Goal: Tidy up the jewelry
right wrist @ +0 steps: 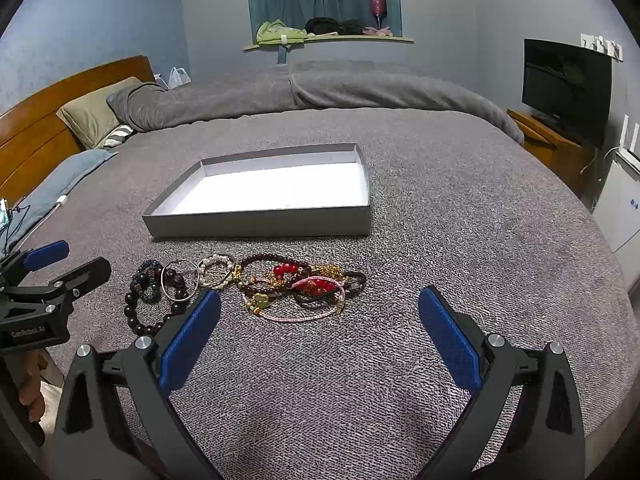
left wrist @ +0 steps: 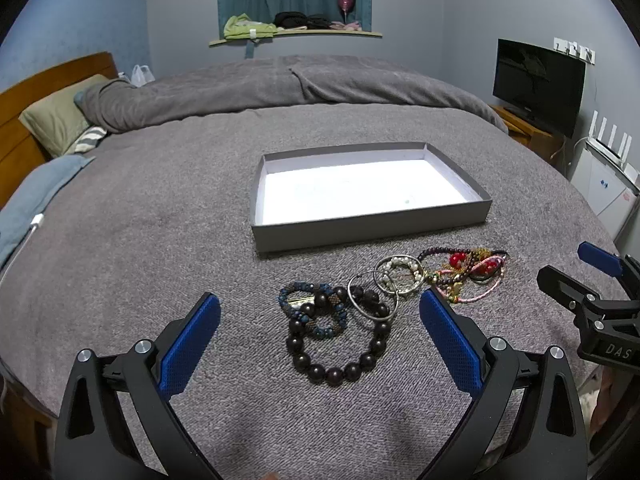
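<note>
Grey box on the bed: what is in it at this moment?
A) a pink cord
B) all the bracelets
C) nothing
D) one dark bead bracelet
C: the box shows only its bare white floor, while the bracelets all lie on the blanket in front of it.

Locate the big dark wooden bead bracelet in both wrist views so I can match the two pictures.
Left wrist view: the dark wooden bead bracelet lies low and central, between the left gripper's blue fingers.
Right wrist view: the same bracelet lies at lower left, just left of the right gripper's left finger.
Shared landmark: the grey tray sits just beyond the jewelry in both.
</note>
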